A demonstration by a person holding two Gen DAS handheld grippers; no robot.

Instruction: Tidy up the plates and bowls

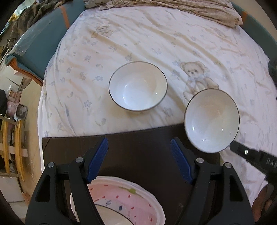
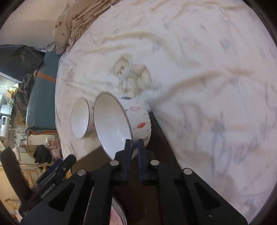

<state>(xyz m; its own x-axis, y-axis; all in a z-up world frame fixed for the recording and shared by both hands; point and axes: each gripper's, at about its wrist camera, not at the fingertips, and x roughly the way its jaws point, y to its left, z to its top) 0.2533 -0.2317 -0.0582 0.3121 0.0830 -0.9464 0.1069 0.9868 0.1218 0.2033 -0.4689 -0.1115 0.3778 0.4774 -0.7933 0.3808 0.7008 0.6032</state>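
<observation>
The left wrist view looks steeply down from close above the bed [image 1: 155, 34], along its own hand-held gripper [image 1: 139, 155], facing the far blanket [image 1: 199, 10]. The right wrist view sits lower and nearer, rolled sideways, looking across the sheet along its hand-held gripper [image 2: 134, 147]. Both share the two white bowls [image 1: 138, 86] [image 1: 211, 120], the teddy-bear print [image 1: 195, 72] and the dark board [image 1: 138, 152].

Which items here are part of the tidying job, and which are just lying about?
Job: held bowl, in right tongs; second bowl; pink plate; left tongs, open.
Lying about: bedsheet, blanket, dark board.
</observation>
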